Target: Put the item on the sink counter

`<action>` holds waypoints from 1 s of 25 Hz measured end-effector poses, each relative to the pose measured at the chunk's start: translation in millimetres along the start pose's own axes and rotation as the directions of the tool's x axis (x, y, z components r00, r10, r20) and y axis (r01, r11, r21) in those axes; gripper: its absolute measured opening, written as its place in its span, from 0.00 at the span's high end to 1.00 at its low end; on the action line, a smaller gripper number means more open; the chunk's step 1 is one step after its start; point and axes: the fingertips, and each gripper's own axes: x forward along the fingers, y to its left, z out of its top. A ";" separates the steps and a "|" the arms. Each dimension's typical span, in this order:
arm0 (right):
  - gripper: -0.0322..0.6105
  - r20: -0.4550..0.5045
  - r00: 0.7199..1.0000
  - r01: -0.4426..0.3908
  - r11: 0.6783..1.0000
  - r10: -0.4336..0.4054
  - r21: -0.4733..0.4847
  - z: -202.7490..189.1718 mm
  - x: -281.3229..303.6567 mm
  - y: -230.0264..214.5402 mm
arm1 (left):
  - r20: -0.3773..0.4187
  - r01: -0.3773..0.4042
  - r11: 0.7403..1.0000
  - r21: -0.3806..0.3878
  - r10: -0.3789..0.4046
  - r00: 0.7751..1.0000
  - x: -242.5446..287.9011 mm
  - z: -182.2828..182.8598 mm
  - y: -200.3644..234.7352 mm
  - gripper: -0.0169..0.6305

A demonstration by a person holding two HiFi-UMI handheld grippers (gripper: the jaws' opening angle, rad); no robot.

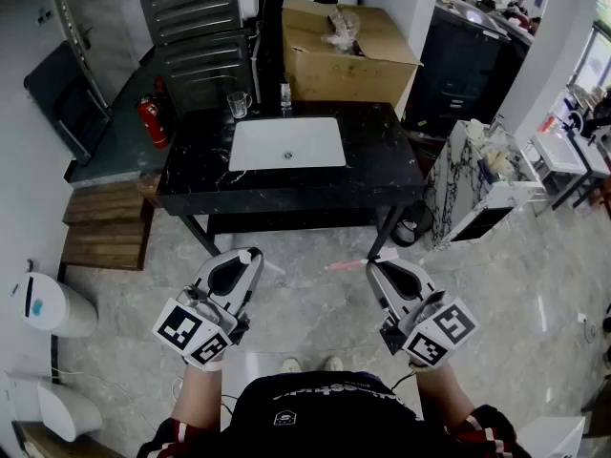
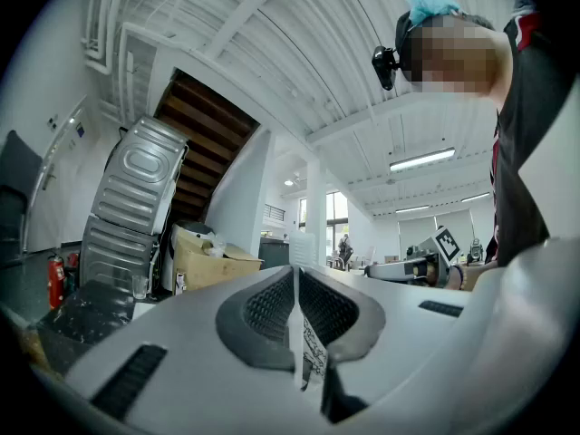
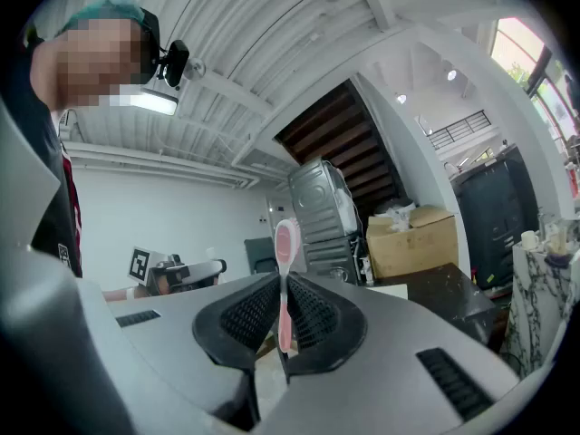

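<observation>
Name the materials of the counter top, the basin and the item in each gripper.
Counter top: black stone, likely marble, polished; white veins, sheen.
Basin: white glazed ceramic, apparently; smooth gloss.
Pink item in the right gripper: plastic, probably; uniform colour, moulded shape.
White item in the left gripper: thin printed card or film; unclear.

The sink counter [image 1: 382, 170] is glossy black stone with pale veins, its basin [image 1: 286, 143] smooth glossy white; the floor [image 1: 315, 299] is polished grey marble-look tile; the cardboard box [image 1: 348, 60] is matt brown, the steps [image 1: 100, 227] bare wood, the ribbed casing [image 1: 196, 27] dull grey metal. The left gripper [image 1: 248, 255] and right gripper [image 1: 376, 263] have matt grey plastic shells and dark ribbed rubbery pads [image 3: 254, 311]; the pink item [image 3: 286, 243] looks like smooth glossy plastic; the white slip [image 2: 311, 352] looks like printed paper.
</observation>
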 end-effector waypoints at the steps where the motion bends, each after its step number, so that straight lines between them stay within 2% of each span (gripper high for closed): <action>1: 0.86 0.000 1.000 -0.001 1.000 0.001 -0.001 -0.8 0.1 0.6 | 0.003 0.000 1.000 -0.002 0.000 1.000 -0.4 -0.2 0.0 0.93; 11: 0.86 0.003 1.000 -0.002 1.000 0.002 -0.015 -0.7 0.0 6.8 | 0.016 0.007 1.000 -0.014 -0.006 1.000 -5.2 2.2 -0.2 0.93; 25: 0.86 -0.002 1.000 -0.013 1.000 0.013 -0.001 -5.4 18.8 28.6 | 0.030 0.023 0.999 -0.035 -0.022 0.999 -24.0 4.2 22.5 0.93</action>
